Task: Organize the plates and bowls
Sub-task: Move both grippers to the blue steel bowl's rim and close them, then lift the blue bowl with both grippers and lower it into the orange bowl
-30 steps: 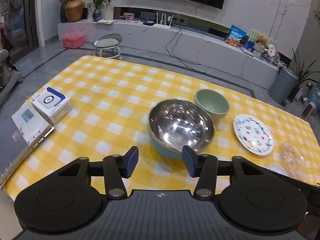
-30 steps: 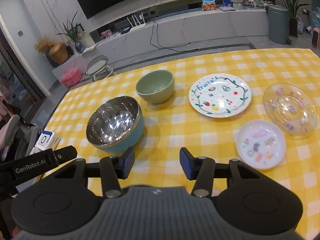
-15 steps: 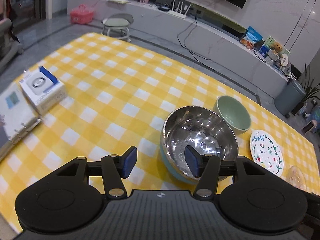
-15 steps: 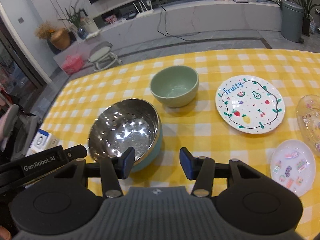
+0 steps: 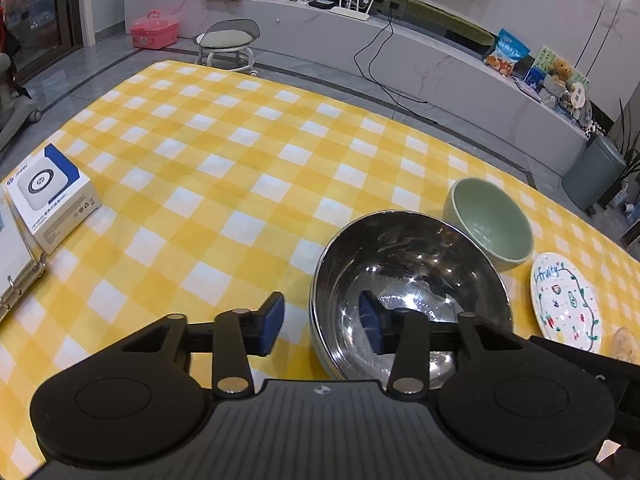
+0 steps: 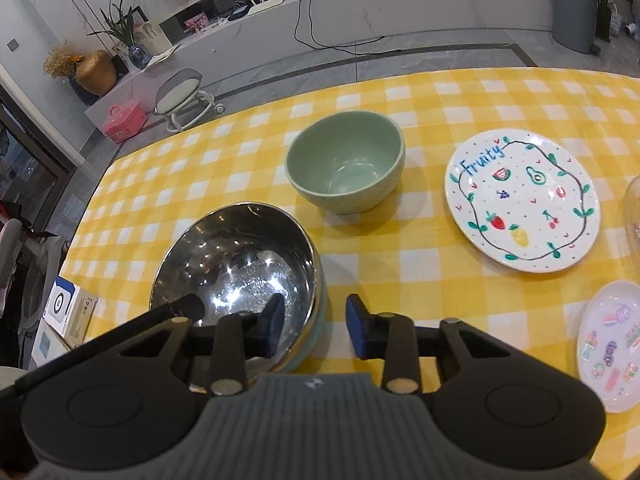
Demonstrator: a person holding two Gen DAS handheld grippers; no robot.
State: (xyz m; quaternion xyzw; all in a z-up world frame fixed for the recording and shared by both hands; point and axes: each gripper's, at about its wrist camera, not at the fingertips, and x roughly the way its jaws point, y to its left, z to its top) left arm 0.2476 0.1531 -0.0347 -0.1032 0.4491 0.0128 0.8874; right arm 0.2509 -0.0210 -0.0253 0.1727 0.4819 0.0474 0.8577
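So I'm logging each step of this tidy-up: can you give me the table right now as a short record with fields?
steel bowl: near the front of the table, rim between the jaws of both grippers
left gripper: jaws closing, not yet pressing on the rim
right gripper: jaws closing, not yet pressing on the rim
green bowl: upright, empty, behind the steel bowl
fruit plate: flat, right of the green bowl
small plate: flat, at the near right
white box: far left

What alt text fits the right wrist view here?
The right gripper straddles the near rim of a steel bowl, one finger inside and one outside, jaws closing but not yet pressing. Beyond, on a yellow checked cloth, sit a green bowl, a fruit plate and a small plate.
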